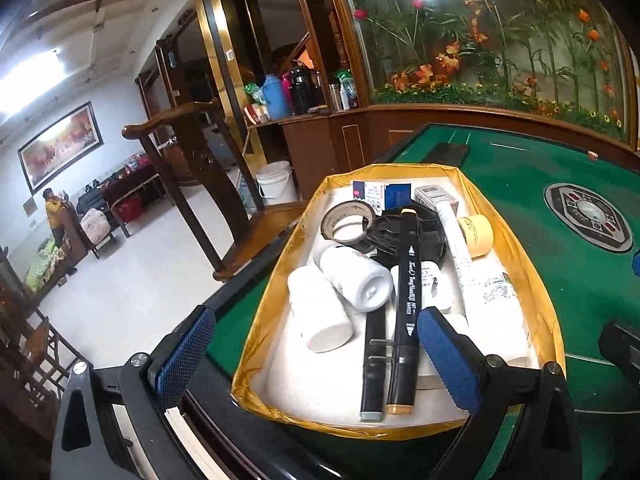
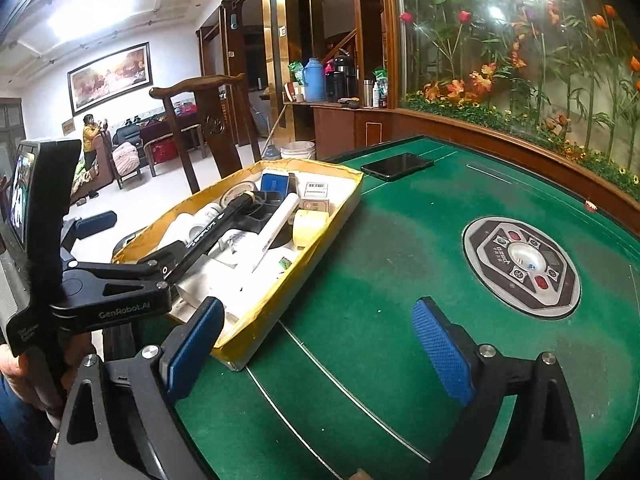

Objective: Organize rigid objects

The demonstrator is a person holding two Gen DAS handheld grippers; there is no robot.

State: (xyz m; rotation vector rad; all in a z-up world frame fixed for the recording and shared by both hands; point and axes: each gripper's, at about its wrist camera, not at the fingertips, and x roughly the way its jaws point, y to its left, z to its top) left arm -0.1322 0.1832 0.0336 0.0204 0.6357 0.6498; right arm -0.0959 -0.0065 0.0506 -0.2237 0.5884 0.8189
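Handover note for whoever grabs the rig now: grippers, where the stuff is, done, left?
Left hand-held gripper: open, empty, over the near end of the gold-edged tray.
Right hand-held gripper: open, empty, over bare green table beside the tray.
In the tray: black marker, two white bottles, dark tape roll, yellow tape roll, white tube, small boxes.
Done: loose items appear gathered in the tray.
Left: a phone lies on the table beyond the tray; tray contents are jumbled.
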